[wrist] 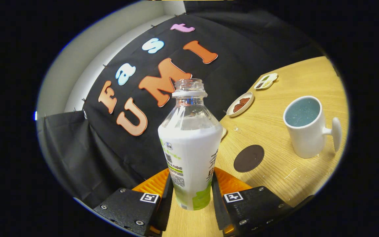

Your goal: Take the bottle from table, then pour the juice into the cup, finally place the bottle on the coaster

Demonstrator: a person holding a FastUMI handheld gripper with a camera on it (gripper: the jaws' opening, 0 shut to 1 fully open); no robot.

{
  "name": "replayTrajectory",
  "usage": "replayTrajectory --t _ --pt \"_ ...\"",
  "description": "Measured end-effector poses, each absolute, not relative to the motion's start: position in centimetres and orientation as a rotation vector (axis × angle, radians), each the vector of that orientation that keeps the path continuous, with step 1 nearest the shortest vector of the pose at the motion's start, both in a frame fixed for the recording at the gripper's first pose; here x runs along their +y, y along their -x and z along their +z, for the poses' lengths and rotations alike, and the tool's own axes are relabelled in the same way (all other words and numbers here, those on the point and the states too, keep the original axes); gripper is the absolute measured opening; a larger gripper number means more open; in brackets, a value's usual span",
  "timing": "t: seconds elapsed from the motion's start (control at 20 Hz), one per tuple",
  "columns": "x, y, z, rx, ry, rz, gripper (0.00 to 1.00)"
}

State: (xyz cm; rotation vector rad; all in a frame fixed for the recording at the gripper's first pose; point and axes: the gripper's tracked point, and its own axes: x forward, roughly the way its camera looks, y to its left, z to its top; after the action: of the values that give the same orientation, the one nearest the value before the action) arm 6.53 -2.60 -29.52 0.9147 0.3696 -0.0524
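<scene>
Bottle (190, 144) sits pinched between my gripper (191, 191) fingers, uncapped, tilted with the view. I judge the take is done and the pour comes next: swing right to the cup (303, 126), past the coaster (248, 158), and tip slowly.

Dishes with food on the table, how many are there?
2. A round dish with brown food sits beyond the coaster, near the wall; a small divided dish lies farther back. The bottle, gripped between the fingers, may hide more.

Bright, sharp center; heavy fisheye edge warp
</scene>
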Motion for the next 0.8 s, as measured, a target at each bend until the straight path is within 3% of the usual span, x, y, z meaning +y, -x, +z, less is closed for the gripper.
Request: replayTrajectory --t 0.4,0.8 --pt "-4.4 -7.7 -31.2 0.354 -1.176 -0.156 0.57" --pt "-4.0 -8.8 -30.3 0.3 -1.469 -0.146 0.57"
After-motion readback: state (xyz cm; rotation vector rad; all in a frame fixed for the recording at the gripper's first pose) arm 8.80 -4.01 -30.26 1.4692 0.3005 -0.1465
